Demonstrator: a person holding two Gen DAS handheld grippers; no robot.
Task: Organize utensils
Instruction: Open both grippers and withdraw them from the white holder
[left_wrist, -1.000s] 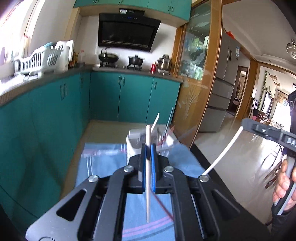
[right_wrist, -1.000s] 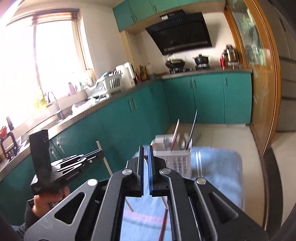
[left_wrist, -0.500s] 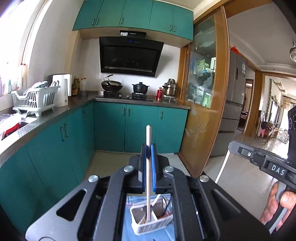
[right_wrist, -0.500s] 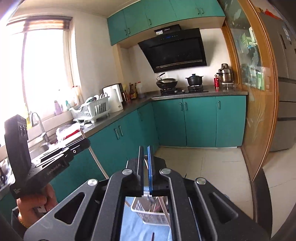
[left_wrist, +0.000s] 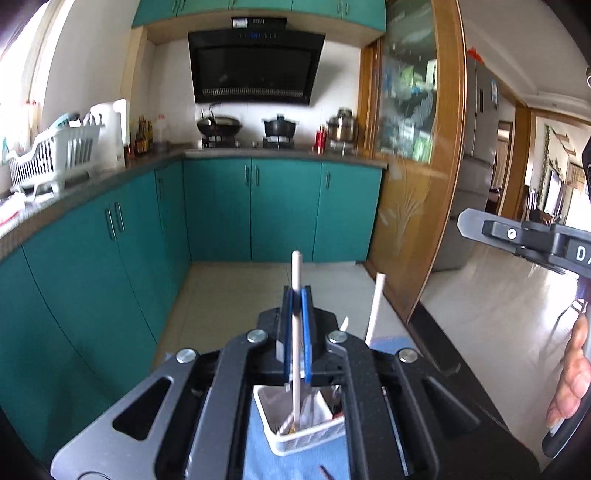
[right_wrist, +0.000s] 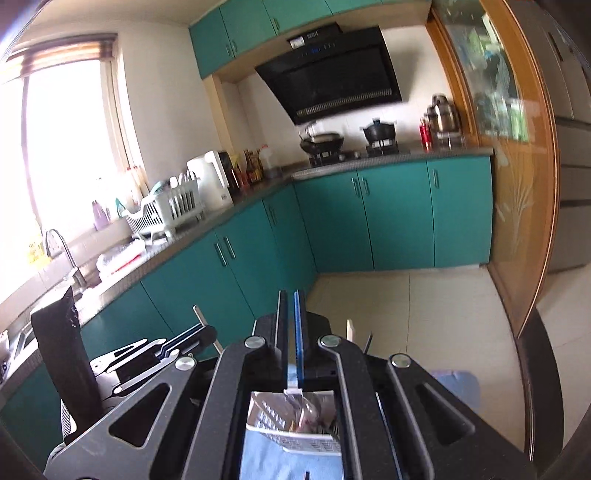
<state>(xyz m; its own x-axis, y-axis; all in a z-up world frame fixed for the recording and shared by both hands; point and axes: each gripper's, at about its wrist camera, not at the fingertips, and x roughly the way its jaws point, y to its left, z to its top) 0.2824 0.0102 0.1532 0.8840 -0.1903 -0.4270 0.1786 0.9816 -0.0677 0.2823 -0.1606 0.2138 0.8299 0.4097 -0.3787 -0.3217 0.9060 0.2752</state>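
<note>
My left gripper (left_wrist: 296, 291) is shut on a pale chopstick (left_wrist: 295, 269) that stands upright, its lower end inside the white utensil basket (left_wrist: 280, 439). A second white chopstick (left_wrist: 375, 310) stands just right of it, its top end free and well apart from my right gripper (left_wrist: 467, 221). In the right wrist view the right gripper (right_wrist: 290, 293) is shut above the basket (right_wrist: 291, 439), and I see nothing between its pads. The left gripper (right_wrist: 199, 334) is at its left with its chopstick (right_wrist: 197, 312). Other utensil tips (right_wrist: 349, 328) rise from the basket.
The basket sits on a blue cloth (left_wrist: 258, 443) with a thin dark-red stick (left_wrist: 325, 472) lying on it. Teal cabinets (left_wrist: 221, 210), a counter with a white dish rack (left_wrist: 55, 158), and a wooden glass door (left_wrist: 413, 184) surround the table. A hand (left_wrist: 572, 373) grips the right tool.
Both grippers have moved over the basket, which now lies right below them. The left chopstick's end has gone into it. The white chopstick that hung from the right gripper now stands apart from it.
</note>
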